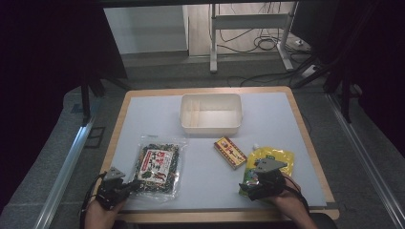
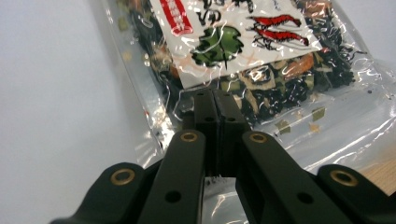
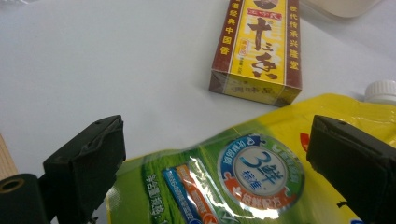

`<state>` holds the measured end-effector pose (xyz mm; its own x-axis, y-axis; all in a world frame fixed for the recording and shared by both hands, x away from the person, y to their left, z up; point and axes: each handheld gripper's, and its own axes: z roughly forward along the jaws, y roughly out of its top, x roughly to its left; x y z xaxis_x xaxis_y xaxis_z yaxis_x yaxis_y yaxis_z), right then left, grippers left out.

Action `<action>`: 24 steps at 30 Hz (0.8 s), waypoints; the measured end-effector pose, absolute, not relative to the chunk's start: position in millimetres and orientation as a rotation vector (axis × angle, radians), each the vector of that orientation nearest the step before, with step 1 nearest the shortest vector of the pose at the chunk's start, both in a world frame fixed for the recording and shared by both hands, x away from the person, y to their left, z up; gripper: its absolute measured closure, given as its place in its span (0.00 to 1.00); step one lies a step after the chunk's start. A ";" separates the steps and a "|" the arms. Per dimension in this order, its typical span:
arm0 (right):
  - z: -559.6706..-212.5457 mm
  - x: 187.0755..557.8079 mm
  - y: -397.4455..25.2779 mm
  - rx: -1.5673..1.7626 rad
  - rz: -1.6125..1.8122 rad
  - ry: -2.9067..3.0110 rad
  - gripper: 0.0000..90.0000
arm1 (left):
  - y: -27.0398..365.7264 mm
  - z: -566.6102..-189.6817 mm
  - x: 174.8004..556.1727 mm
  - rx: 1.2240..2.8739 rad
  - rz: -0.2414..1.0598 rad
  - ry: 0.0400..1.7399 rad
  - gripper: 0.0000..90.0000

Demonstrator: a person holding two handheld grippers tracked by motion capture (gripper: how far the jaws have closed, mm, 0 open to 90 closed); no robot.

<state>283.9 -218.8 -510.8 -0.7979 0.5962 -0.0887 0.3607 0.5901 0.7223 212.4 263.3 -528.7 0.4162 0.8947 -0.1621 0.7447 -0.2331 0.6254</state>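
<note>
A clear bag of dark dried mix with a red and white label [image 1: 157, 168] [image 2: 243, 42] lies at the front left of the table. My left gripper [image 1: 125, 187] [image 2: 215, 97] is at the bag's near left corner, jaws pressed together with crumpled film bunched around the tips. A yellow and green spout pouch [image 1: 272, 160] [image 3: 261, 177] lies at the front right. Over its near end my right gripper [image 1: 253, 183] [image 3: 215, 163] stands open, one jaw on each side. Between bag and pouch lies a small yellow and brown box [image 1: 230, 151] [image 3: 259, 46].
An empty white bin [image 1: 210, 125] stands at the middle back of the table. The pouch's white cap [image 3: 382, 91] points away from me. A wooden table edge [image 1: 215, 217] runs along the front. Desk legs and cables are on the floor behind.
</note>
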 end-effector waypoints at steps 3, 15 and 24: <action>-510.7 284.2 -215.1 0.763 1.041 2.512 0.05 | 265.9 -530.5 211.3 2.001 0.270 1.423 1.00; -502.4 287.1 -197.3 0.745 1.137 2.564 0.05 | 265.1 -529.9 206.8 1.992 0.248 1.480 1.00; -497.8 298.8 -163.8 0.710 1.162 2.638 0.05 | 265.7 -529.2 205.6 2.013 0.235 1.477 1.00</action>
